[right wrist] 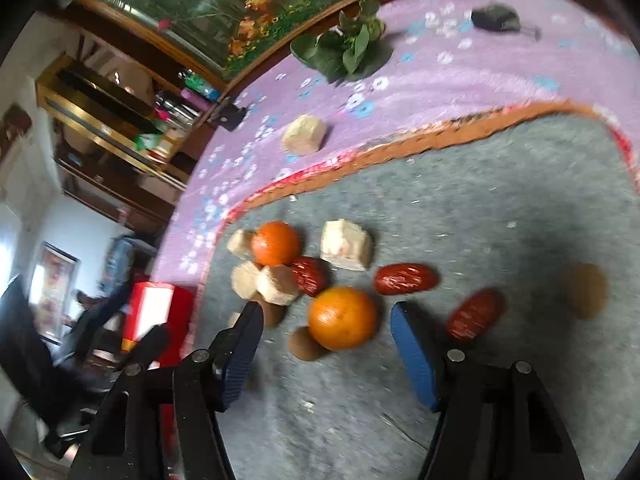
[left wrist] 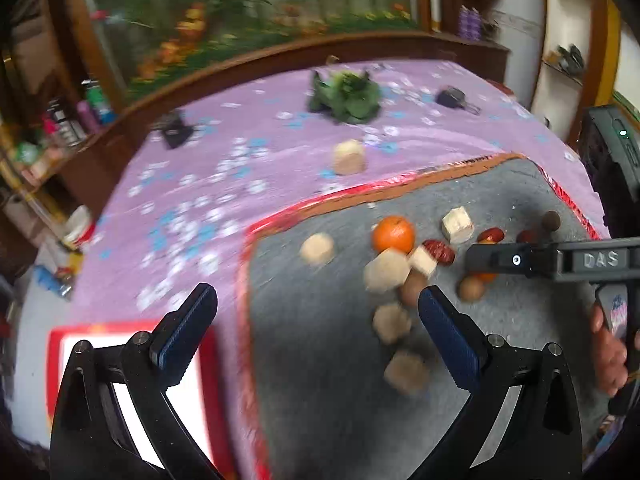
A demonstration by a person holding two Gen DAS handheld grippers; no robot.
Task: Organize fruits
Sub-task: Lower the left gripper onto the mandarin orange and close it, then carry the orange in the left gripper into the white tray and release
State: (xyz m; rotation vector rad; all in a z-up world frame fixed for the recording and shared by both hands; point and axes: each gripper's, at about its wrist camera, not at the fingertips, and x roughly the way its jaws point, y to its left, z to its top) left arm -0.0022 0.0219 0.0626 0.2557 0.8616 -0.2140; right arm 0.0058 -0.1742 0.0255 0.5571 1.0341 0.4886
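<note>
Orange mandarin (right wrist: 342,317), grey mat (right wrist: 500,208), purple flowered cloth (right wrist: 440,76).

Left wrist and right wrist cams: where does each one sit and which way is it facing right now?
Left wrist: on the left gripper, jaws open, above the grey mat's left edge, looking across the purple cloth; the right gripper and the person's hand show at right.
Right wrist: on the right gripper, open, low over the near orange.
Shared: far orange, leafy greens, mat.

Fuzzy grey felt mat (right wrist: 480,208) on a soft purple cloth (right wrist: 460,76); glossy wrinkled dates (right wrist: 405,279), matt oranges (right wrist: 342,317).
</note>
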